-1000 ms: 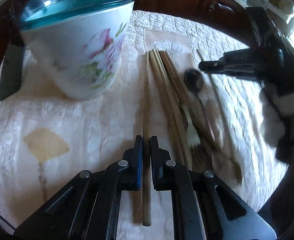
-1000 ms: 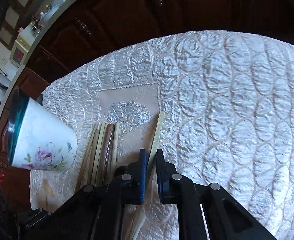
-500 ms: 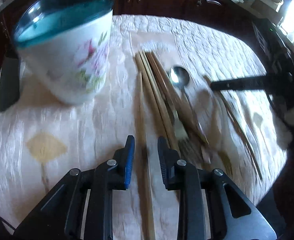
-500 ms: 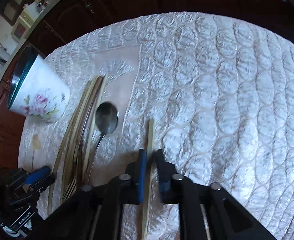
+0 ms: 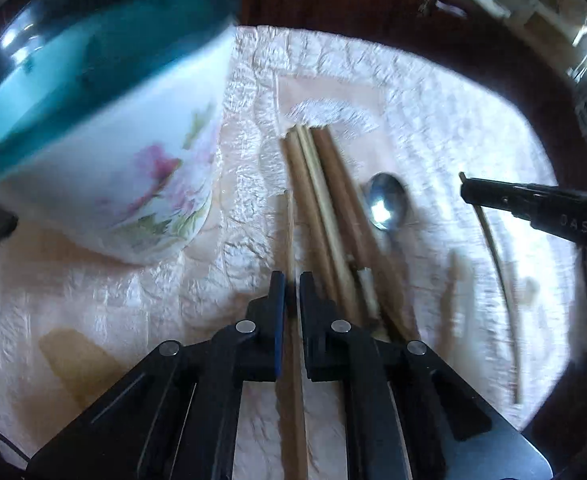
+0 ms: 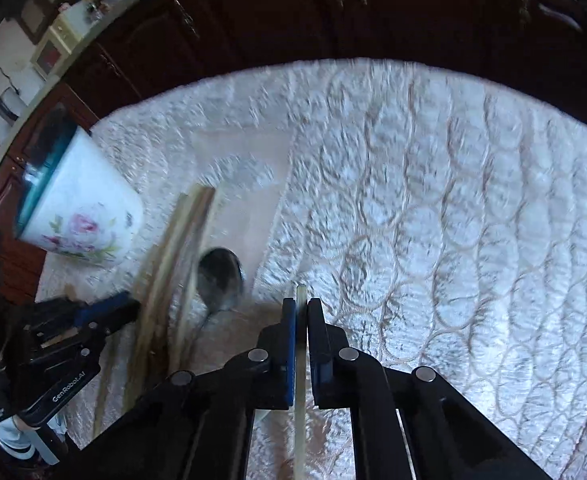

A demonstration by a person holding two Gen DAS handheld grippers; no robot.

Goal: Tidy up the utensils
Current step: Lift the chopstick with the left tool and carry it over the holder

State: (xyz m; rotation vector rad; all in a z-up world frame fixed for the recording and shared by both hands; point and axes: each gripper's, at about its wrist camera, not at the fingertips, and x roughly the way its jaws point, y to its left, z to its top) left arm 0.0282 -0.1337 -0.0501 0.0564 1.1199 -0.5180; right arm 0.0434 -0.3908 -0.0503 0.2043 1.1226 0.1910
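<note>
My left gripper [image 5: 292, 294] has just closed again, its jaws pinched on a single brown wooden chopstick [image 5: 289, 232] that runs forward between the pads and back under me. My right gripper [image 6: 301, 316] has just closed too, and it clamps a paler chopstick [image 6: 300, 364] whose tip pokes out just past the fingertips. Ahead and to the left of my left jaws stands a white flowered pot with a teal rim [image 5: 133, 168]. Just right of those jaws lies the bundle of remaining chopsticks [image 5: 325, 208], side by side on the quilted cream tablecloth [image 6: 453, 208]; a metal spoon [image 5: 385, 200] rests beside it, between the bundle and my right jaws. Something like a fork sits among the sticks, too blurred to be sure
</note>
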